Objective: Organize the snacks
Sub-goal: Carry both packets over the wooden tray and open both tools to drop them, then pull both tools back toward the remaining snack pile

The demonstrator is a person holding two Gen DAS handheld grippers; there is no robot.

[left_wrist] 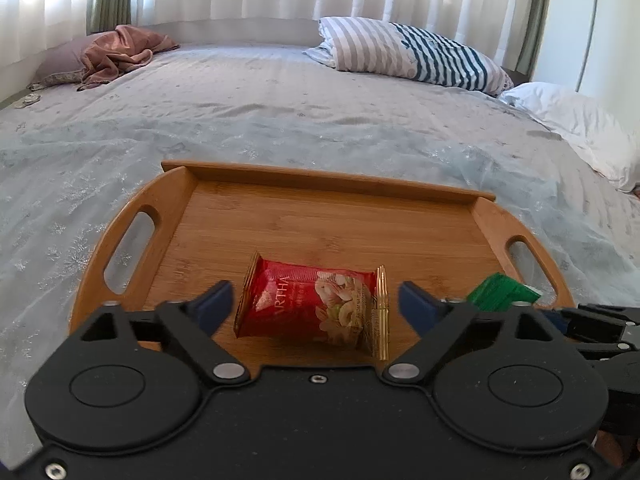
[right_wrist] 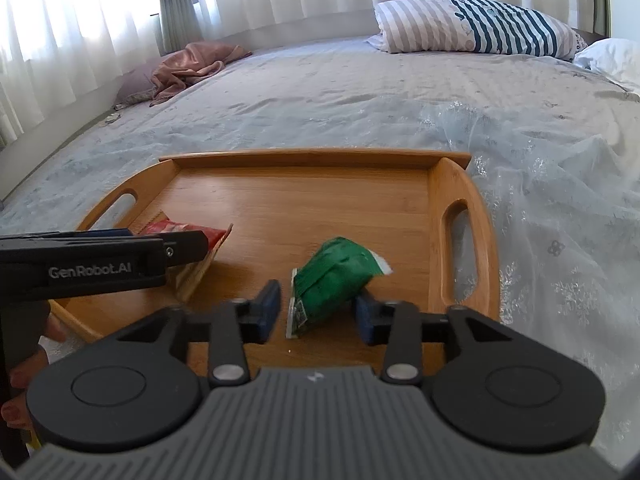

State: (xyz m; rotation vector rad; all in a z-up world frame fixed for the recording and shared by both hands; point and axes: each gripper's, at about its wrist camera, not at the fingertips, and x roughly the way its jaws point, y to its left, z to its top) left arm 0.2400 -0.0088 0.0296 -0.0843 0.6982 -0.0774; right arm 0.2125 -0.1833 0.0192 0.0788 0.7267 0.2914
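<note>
Bamboo tray point(left_wrist: 332, 216) holds glossy red packet point(left_wrist: 316, 306), crinkled green packet point(right_wrist: 340, 276), seemingly untouched between spread tools.

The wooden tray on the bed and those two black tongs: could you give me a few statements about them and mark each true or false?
1. The red snack packet lies on the wooden tray with cut-out handles. True.
2. The left tongs are clamped shut on the red packet. False: their blue pads stand apart from it on both sides.
3. The green snack packet lies on the bedspread, off the tray. False: it lies on the tray, between the open right tongs.
4. A striped pillow lies at the far side of the bed. True.
5. The tray holds a cup. False: only the two packets show.
</note>
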